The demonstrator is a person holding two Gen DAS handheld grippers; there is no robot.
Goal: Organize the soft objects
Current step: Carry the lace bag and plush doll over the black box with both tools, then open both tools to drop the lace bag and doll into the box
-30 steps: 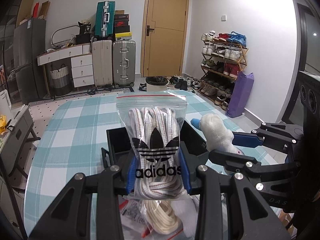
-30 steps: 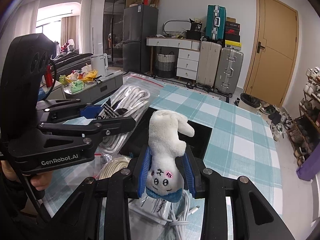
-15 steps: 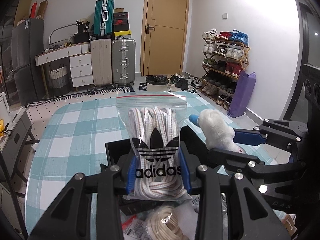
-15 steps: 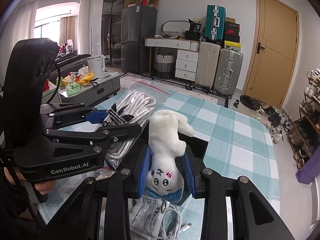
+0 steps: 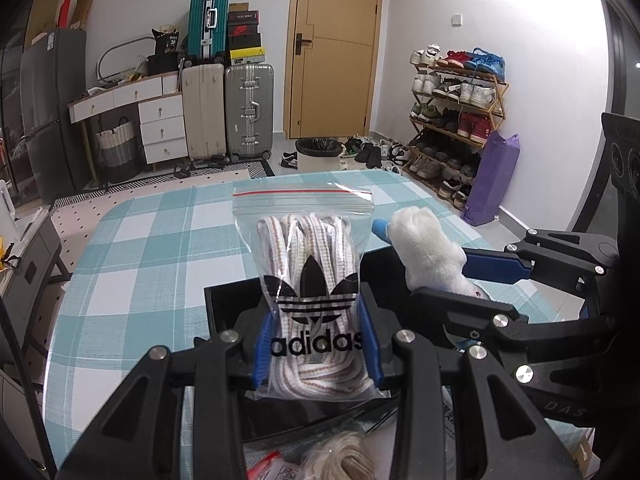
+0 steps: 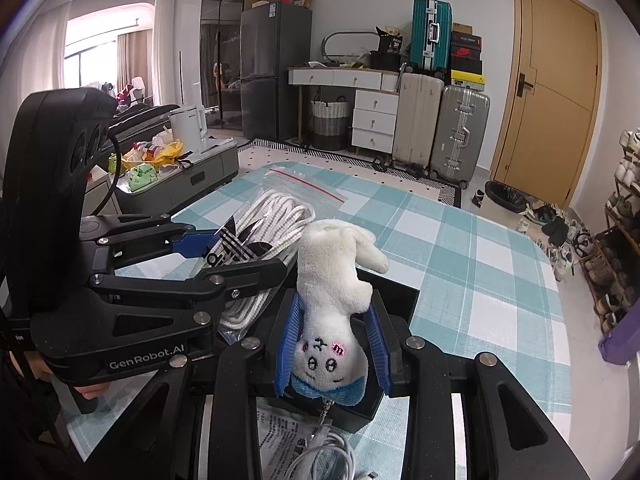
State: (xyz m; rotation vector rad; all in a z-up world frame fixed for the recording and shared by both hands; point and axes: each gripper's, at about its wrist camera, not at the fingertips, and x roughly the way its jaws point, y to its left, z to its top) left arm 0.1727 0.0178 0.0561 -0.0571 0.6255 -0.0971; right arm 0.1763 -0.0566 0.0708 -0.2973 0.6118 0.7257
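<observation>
Your left gripper (image 5: 316, 344) clamped the bagged laces (image 5: 310, 280); right gripper (image 6: 332, 348) pinched the plush toy (image 6: 334, 292), both over the black box (image 5: 228, 300).

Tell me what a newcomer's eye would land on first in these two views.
In the left wrist view, the clear zip bag of white laces with a bold black adidas logo fills the centre, clamped in the left gripper above a black box on the checked table. In the right wrist view, the white plush toy hangs face-down in the right gripper. Behind both stand suitcases and a full shoe rack.
</observation>
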